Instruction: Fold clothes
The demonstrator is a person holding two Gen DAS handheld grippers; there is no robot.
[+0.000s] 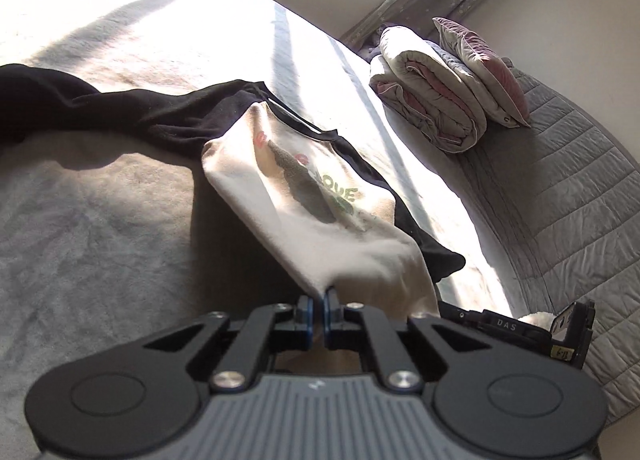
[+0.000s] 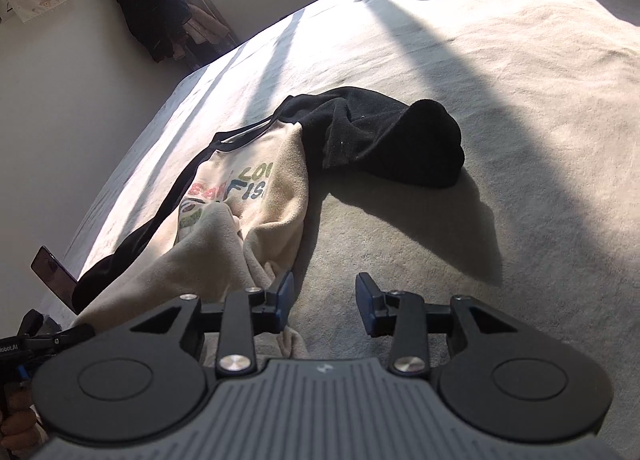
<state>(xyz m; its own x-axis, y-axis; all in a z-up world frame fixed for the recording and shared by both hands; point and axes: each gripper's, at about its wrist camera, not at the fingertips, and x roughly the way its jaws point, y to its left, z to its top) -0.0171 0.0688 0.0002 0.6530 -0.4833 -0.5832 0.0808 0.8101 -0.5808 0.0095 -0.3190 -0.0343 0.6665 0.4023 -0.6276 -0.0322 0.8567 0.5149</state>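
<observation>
A cream sweatshirt [image 1: 304, 196] with black sleeves and coloured lettering lies crumpled on the bed. My left gripper [image 1: 325, 292] is shut on its cream hem, and the cloth stretches up from the blue pads. One black sleeve [image 1: 100, 104] trails off to the left. In the right wrist view the same sweatshirt [image 2: 256, 196] lies at left, its black sleeve [image 2: 396, 140] bunched in the middle of the bed. My right gripper [image 2: 325, 292] stands open just over the blanket, its left fingertip [image 2: 285, 288] beside the cream fabric, nothing between the fingers.
The bed [image 2: 500, 100] has a pale fleece blanket with strong sun stripes. A rolled duvet [image 1: 432, 100] and a pillow [image 1: 484, 68] are stacked at the head on a grey quilted cover [image 1: 572, 188]. Dark clothes [image 2: 152, 8] hang by the window wall. The other gripper [image 1: 520, 328] shows at lower right.
</observation>
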